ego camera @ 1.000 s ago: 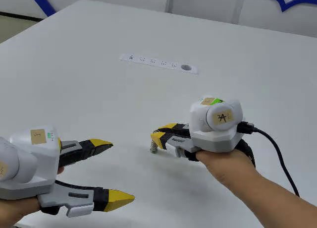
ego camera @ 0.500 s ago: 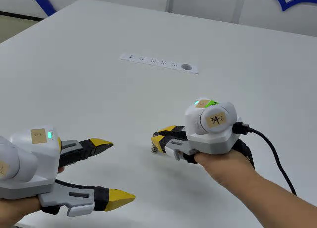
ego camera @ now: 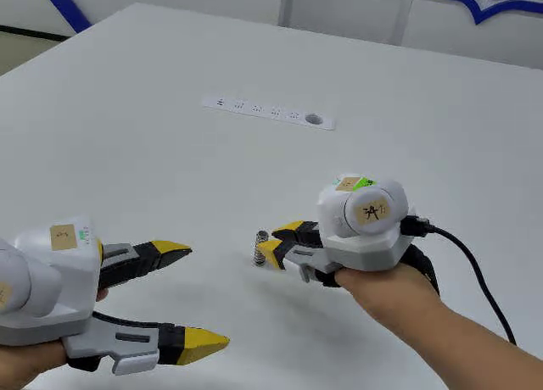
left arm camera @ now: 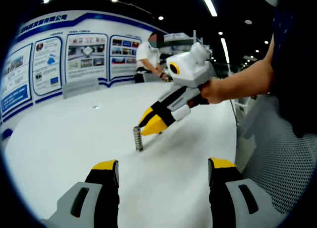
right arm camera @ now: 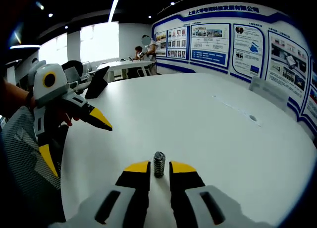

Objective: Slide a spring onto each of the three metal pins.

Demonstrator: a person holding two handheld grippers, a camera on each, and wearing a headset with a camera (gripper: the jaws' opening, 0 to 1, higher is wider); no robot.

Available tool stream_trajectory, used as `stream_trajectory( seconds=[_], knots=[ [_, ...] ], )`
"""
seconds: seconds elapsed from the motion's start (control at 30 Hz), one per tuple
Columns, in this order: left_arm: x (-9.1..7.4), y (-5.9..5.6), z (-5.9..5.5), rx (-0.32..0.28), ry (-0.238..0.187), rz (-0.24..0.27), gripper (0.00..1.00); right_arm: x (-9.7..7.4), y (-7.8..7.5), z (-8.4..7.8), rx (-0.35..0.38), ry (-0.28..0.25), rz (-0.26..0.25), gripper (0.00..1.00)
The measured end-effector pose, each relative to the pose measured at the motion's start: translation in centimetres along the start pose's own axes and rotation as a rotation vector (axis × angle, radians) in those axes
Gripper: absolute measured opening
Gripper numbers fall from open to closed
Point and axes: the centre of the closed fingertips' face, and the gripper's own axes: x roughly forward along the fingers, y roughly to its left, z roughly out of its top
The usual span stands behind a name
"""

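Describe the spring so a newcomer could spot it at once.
On the big white table, find the right claw, the one with the black cable. At its yellow tips stands the spring, a small upright grey coil, unlike the flat white socket strip farther back.

Right gripper (right arm camera: 159, 168) flanking a spring (right arm camera: 158, 163)
I am seeing its jaws sitting narrowly parted either side of the upright spring on the white desk (right arm camera: 223, 139); my left gripper (right arm camera: 74, 139) is hovering, jaws spread wide.

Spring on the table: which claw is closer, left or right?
Right. The right claw has its tips on either side of the spring; whether they touch it is unclear. The left claw is open and well away from the spring, pointing toward it.
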Motion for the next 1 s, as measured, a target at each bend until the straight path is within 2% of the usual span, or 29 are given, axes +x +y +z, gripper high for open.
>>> stream_trajectory(
  seconds=[0.37, 0.7, 1.0],
  knots=[
    [0.2, -0.1, -0.1, -0.003, 0.004, -0.01, 0.75, -2.7, 0.5, -0.4, -0.02, -0.006, -0.002, 0.18],
    [0.3, -0.1, 0.4, 0.007, -0.003, -0.015, 0.75, -5.0, 0.9, 0.0, -0.022, -0.034, -0.005, 0.19],
    [0.2, 0.1, 0.8, 0.018, -0.002, -0.012, 0.75, -7.1, 1.2, -0.8, -0.025, -0.024, 0.0, 0.22]
  ],
)
